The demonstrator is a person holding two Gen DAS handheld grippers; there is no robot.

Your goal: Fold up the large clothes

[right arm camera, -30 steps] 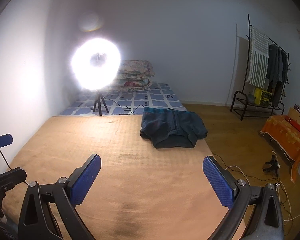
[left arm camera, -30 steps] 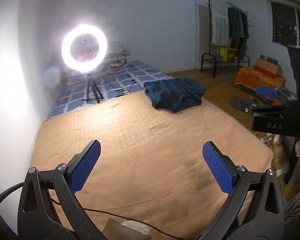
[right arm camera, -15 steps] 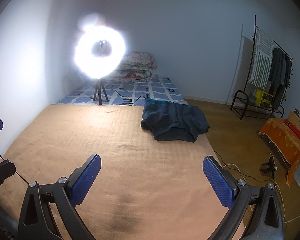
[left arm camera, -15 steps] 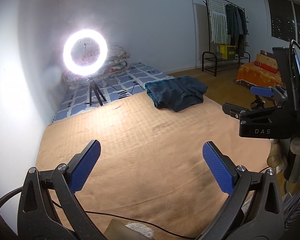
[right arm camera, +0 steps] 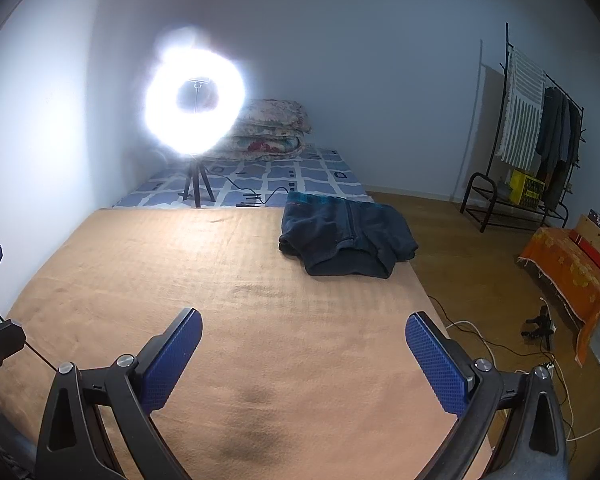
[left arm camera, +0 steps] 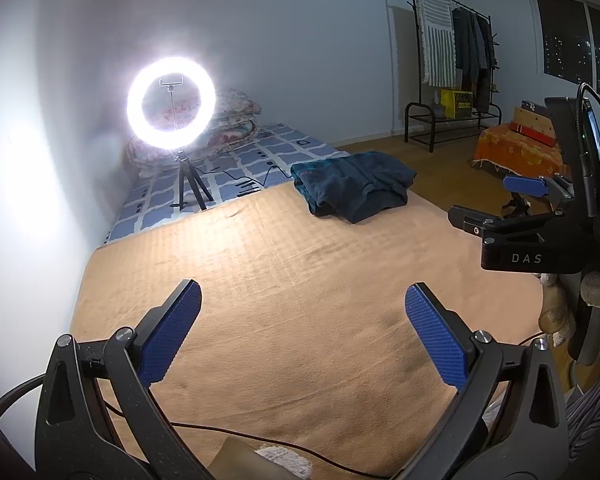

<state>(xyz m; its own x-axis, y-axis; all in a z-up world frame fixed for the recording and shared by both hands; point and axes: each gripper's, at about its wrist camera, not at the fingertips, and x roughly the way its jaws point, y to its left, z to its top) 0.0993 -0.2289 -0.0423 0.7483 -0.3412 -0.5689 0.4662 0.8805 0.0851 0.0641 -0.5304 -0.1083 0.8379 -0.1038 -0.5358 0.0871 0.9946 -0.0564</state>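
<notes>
left gripper: jaws spread wide, holding nothing, up over the tan blanket | right gripper: same deal, wide apart, nothing in it | dark blue garment: lying bunched at the blanket's far right corner, well away from both | ring light: glaring on the patterned mattress behind

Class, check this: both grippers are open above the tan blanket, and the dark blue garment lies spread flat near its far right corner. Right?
Not quite. The dark blue garment lies bunched in a heap, not spread flat, as the right wrist view shows. Both the left gripper and right gripper are open above the tan blanket.
</notes>
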